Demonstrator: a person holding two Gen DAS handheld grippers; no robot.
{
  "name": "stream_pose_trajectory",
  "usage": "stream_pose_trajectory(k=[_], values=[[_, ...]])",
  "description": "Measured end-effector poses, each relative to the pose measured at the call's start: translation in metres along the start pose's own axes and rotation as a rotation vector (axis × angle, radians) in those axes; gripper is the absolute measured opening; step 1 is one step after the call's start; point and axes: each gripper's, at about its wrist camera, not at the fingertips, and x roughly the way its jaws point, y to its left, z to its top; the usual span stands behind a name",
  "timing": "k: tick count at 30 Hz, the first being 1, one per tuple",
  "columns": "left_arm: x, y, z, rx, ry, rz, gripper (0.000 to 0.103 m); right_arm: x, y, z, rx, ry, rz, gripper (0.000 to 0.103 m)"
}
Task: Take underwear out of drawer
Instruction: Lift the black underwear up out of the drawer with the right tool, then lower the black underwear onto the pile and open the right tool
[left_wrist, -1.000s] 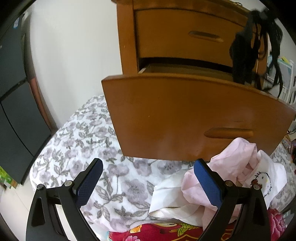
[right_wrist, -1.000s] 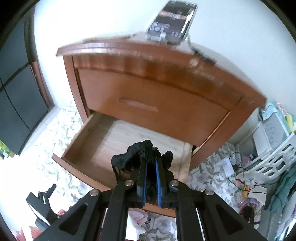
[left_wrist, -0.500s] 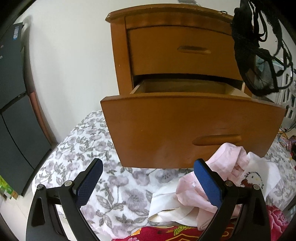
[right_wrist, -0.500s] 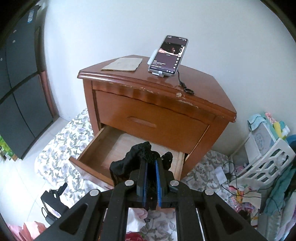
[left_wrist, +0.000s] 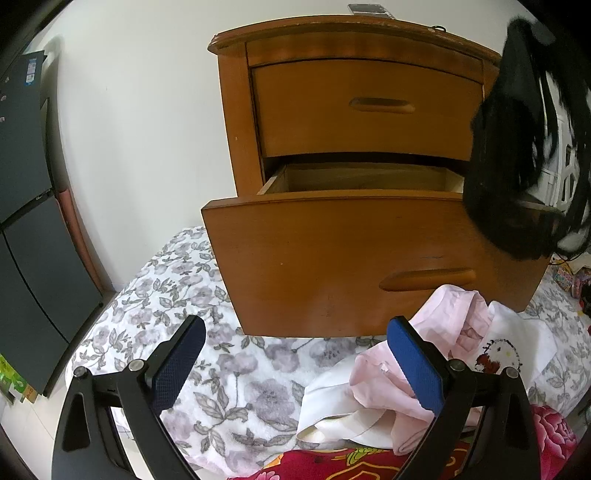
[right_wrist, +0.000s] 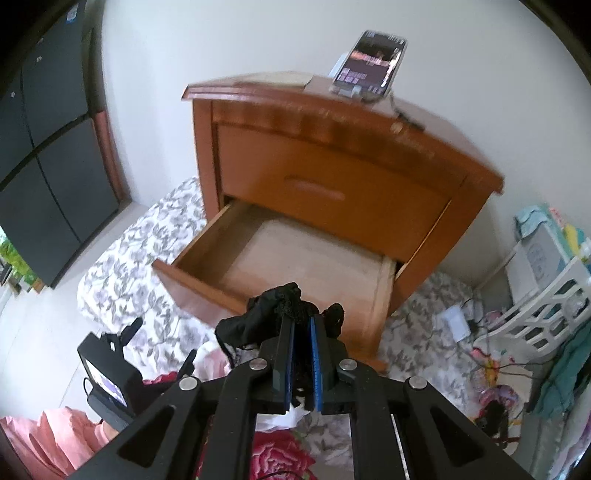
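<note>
The black lace underwear (right_wrist: 273, 317) hangs bunched between the blue pads of my right gripper (right_wrist: 302, 325), which is shut on it above the front right corner of the open lower drawer (right_wrist: 291, 258). That drawer shows a bare wooden bottom. In the left wrist view the same underwear (left_wrist: 517, 177) dangles large at the right edge, in front of the wooden nightstand (left_wrist: 354, 107). My left gripper (left_wrist: 295, 347) is open and holds nothing, low before the pulled-out drawer front (left_wrist: 332, 258), over the flowered blanket (left_wrist: 184, 306).
Pink and white clothes (left_wrist: 436, 354) lie on the blanket below the drawer. A phone (right_wrist: 369, 62) stands on the nightstand top. A white basket (right_wrist: 546, 306), cables and clutter sit at the right. A dark cabinet (left_wrist: 26, 221) stands at the left.
My right gripper has drawn back and to the right with the underwear, away from over the drawer. In the left wrist view the underwear has grown larger at the right edge.
</note>
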Motion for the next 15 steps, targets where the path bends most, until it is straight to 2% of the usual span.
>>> stream_pose_trajectory(k=[7,15], values=[[0.002,0.003,0.001,-0.01,0.007,-0.003,0.099,0.045,0.011,-0.028,0.041,0.062,0.073,0.009],[0.001,-0.001,0.001,0.006,0.01,-0.003,0.099,0.117,0.023,-0.072,0.107,0.155,0.123,0.009]])
